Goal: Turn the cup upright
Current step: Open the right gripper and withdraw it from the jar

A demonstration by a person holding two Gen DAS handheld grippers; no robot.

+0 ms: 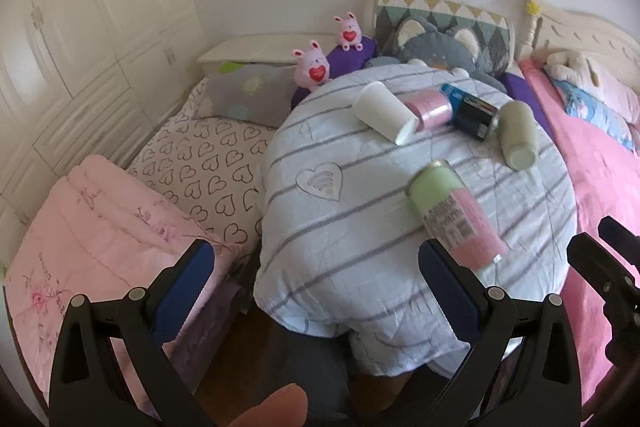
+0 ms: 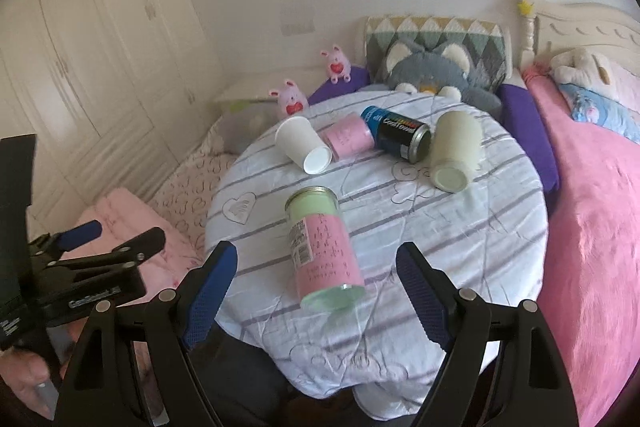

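A white paper cup (image 1: 383,111) (image 2: 305,144) lies on its side at the far left of a round table (image 1: 360,267) (image 2: 460,227) covered in a striped cloth. A pink-and-green can (image 1: 456,213) (image 2: 323,245) lies on its side near the front. A pink cup (image 1: 430,109) (image 2: 349,138), a black-and-blue can (image 1: 472,113) (image 2: 398,135) and a cream cup (image 1: 518,135) (image 2: 456,155) lie at the back. My left gripper (image 1: 320,291) is open over the table's left front edge. My right gripper (image 2: 316,291) is open, its fingers either side of the pink-and-green can's near end, apart from it.
A bed with a pink cover (image 2: 592,227) lies right of the table. A heart-print sheet (image 1: 200,167) and a folded pink quilt (image 1: 100,235) lie to the left. Plush toys (image 1: 314,65) and cushions (image 2: 436,43) sit behind. White wardrobes (image 2: 80,47) line the left wall.
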